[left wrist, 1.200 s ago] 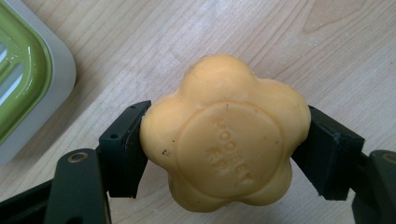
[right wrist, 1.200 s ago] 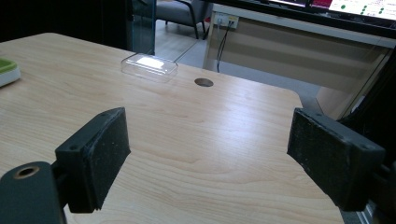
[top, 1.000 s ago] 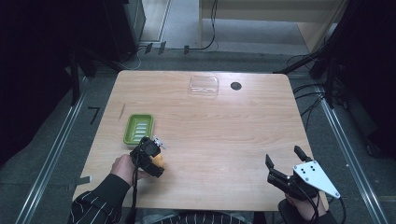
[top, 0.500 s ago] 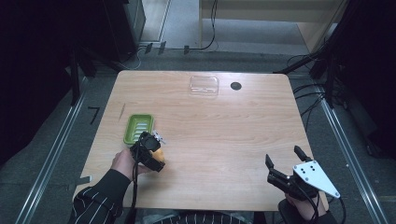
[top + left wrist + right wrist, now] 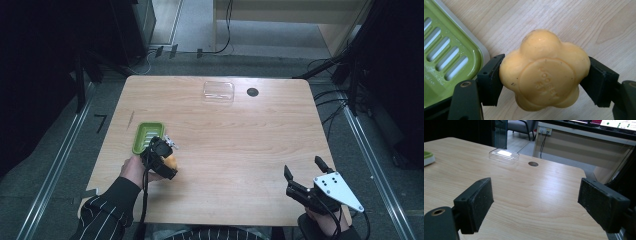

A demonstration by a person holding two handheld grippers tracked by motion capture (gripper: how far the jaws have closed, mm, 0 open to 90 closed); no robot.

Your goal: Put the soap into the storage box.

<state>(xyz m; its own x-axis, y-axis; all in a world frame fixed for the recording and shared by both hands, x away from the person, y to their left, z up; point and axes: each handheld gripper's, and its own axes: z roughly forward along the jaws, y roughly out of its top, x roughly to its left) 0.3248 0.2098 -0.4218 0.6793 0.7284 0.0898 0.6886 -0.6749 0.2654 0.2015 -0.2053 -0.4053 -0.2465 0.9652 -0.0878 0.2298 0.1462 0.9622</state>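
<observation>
A yellow flower-shaped soap (image 5: 544, 75) is clamped between the jaws of my left gripper (image 5: 162, 152), just above the wooden table. In the high view the soap (image 5: 171, 161) shows beside the gripper, right at the near end of a green slotted soap dish (image 5: 147, 137). The same dish (image 5: 446, 57) lies to the left of the soap in the left gripper view. My right gripper (image 5: 304, 176) rests open near the table's front right corner, its jaws wide apart with nothing between them (image 5: 534, 207).
A clear plastic lid (image 5: 218, 92) lies at the far middle of the table, next to a round dark hole (image 5: 252, 92). It appears as the clear lid (image 5: 504, 155) ahead of the right gripper. Dark equipment and cables surround the table.
The left gripper with the soap has moved a little forward toward the near end of the green dish. The right gripper has stayed still.
</observation>
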